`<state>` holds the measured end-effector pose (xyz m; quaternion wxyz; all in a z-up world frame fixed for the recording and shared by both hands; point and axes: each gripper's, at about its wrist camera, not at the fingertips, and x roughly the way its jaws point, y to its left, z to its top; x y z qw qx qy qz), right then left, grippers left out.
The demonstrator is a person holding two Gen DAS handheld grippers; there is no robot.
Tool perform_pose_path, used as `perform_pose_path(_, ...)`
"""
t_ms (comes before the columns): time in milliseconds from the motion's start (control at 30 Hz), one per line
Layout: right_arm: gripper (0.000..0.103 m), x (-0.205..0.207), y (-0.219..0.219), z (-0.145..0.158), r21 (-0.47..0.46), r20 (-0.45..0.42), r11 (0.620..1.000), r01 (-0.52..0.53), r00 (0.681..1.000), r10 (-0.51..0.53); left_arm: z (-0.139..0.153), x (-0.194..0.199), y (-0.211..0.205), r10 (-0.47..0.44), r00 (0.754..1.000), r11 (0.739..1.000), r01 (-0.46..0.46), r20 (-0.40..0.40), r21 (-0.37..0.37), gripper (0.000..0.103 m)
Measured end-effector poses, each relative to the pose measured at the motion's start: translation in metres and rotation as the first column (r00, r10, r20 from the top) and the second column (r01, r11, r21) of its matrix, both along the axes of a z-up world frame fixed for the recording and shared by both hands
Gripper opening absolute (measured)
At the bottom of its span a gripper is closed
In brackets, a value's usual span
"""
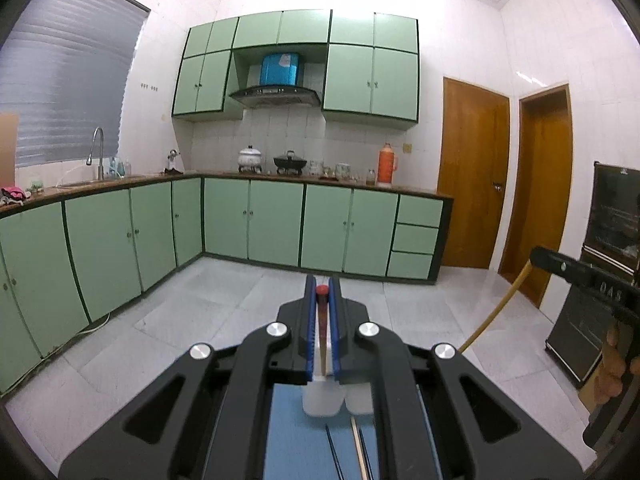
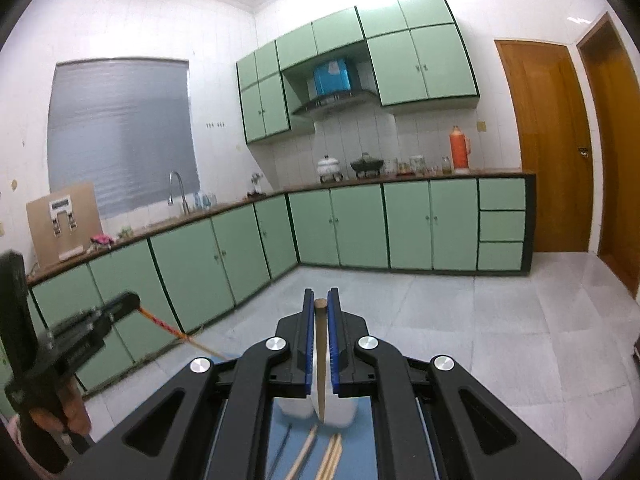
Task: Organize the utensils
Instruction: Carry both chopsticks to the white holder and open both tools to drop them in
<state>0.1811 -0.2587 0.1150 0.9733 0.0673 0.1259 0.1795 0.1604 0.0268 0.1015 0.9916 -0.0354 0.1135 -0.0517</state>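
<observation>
Loose chopsticks, pale wooden [image 2: 332,458] and dark thin [image 1: 333,450], lie on the blue mat [image 1: 288,436] on your tabletop, just before a translucent white plastic holder [image 1: 322,398]. Your left tongs [image 1: 322,292] are closed on a red-tipped patterned wooden chopstick [image 1: 322,320], held lengthwise between the blue pads, its lower end over the holder. Your right tongs [image 2: 320,304] clamp a plain brown wooden chopstick [image 2: 320,352] the same way, tip hanging just above the holder's rim. Both sticks are raised off the mat.
</observation>
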Motion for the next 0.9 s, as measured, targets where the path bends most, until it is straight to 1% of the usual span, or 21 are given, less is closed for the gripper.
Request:
perform_pose_path(167,0.006,0.036,0.017,0.003,-0.03,0.019,0.999,0.019,1.0,-0.019,0.003,0.032,-0.005,-0.006,1.0,1.0,0.006,0.015,-0.002,0.005)
perform_pose_path(333,0.006,0.073,0.036,-0.019,-0.06,0.009,0.998,0.019,1.0,-0.019,-0.014,0.071,-0.013,-0.025,0.999,1.0,0.025,-0.035,-0.004,0.005)
perform_pose_path(400,0.006,0.083,0.042,-0.031,-0.068,-0.015,0.998,0.008,1.0,-0.009,-0.023,0.085,-0.016,-0.031,0.998,1.0,0.032,-0.058,-0.001,0.005)
perform_pose_path(500,0.006,0.099,0.047,-0.052,-0.082,-0.074,0.997,-0.014,0.997,0.008,-0.036,0.103,-0.019,-0.044,0.994,0.999,0.045,-0.098,0.009,0.005)
perform_pose_path(600,0.007,0.105,0.048,-0.067,-0.086,-0.135,0.995,-0.044,0.99,0.033,-0.045,0.114,-0.015,-0.052,0.99,0.999,0.054,-0.134,0.008,0.007)
perform_pose_path(633,0.007,0.105,0.048,-0.069,-0.082,-0.141,0.996,-0.047,0.989,0.035,-0.048,0.115,-0.014,-0.055,0.988,0.998,0.056,-0.144,0.005,0.01)
perform_pose_path(667,0.007,0.103,0.045,-0.073,-0.074,-0.149,0.996,-0.047,0.988,0.035,-0.051,0.115,-0.013,-0.056,0.987,0.998,0.057,-0.151,0.002,0.021)
perform_pose_path(700,0.008,0.1,0.042,-0.076,-0.065,-0.156,0.997,-0.045,0.987,0.035,-0.052,0.114,-0.012,-0.052,0.987,0.999,0.053,-0.151,0.001,0.034)
perform_pose_path(733,0.01,0.098,0.037,-0.077,-0.056,-0.16,0.998,-0.041,0.987,0.031,-0.053,0.111,-0.011,-0.046,0.988,0.999,0.047,-0.148,0.001,0.038)
perform_pose_path(767,0.011,0.094,0.034,-0.079,-0.049,-0.161,0.998,-0.035,0.987,0.027,-0.055,0.107,-0.01,-0.045,0.989,0.999,0.046,-0.144,0.003,0.039)
perform_pose_path(833,0.017,0.085,0.028,-0.08,-0.045,-0.159,0.999,-0.021,0.987,0.014,-0.057,0.1,-0.009,-0.045,0.989,0.999,0.046,-0.143,0.007,0.04)
perform_pose_path(900,0.023,0.069,0.023,-0.083,-0.045,-0.15,0.999,0.007,0.989,-0.013,-0.059,0.087,-0.007,-0.039,0.989,0.999,0.041,-0.14,0.015,0.044)
